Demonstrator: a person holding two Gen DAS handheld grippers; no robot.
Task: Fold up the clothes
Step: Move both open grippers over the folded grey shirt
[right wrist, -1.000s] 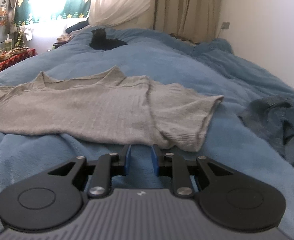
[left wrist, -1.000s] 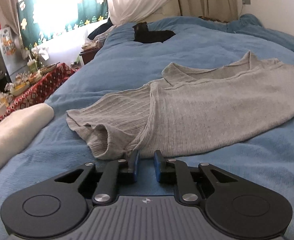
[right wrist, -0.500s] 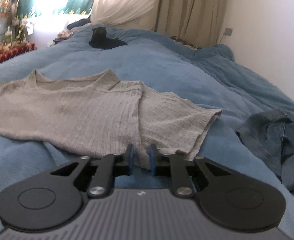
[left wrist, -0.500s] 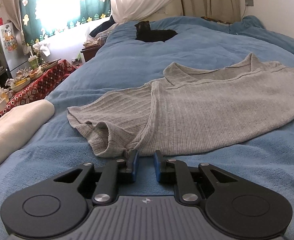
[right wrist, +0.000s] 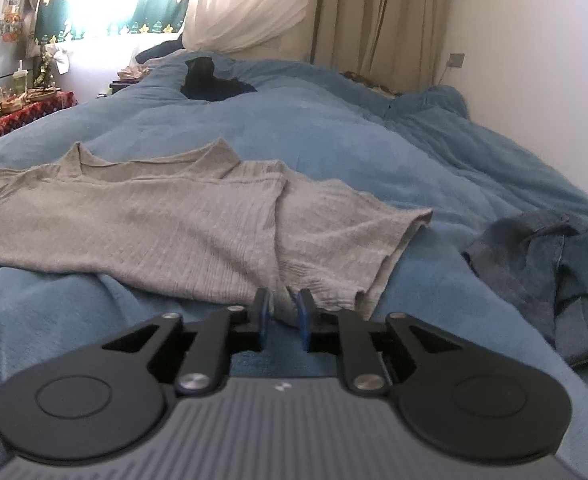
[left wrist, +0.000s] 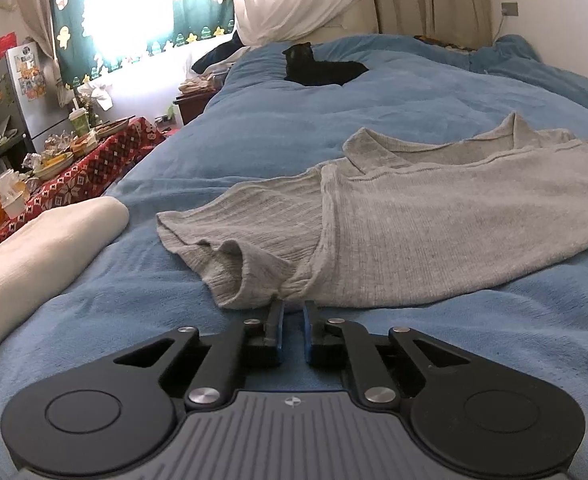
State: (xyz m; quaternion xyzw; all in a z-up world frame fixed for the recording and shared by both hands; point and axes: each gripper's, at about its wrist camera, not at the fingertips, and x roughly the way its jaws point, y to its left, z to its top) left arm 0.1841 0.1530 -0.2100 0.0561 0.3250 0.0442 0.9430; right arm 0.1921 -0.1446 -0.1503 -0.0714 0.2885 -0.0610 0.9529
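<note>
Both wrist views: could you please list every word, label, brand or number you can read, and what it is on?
No legible text in either view.
Papers and stickers on the fridge: too small and blurred to read.
Left gripper and right gripper: each body bears only a small round emblem, no words.
</note>
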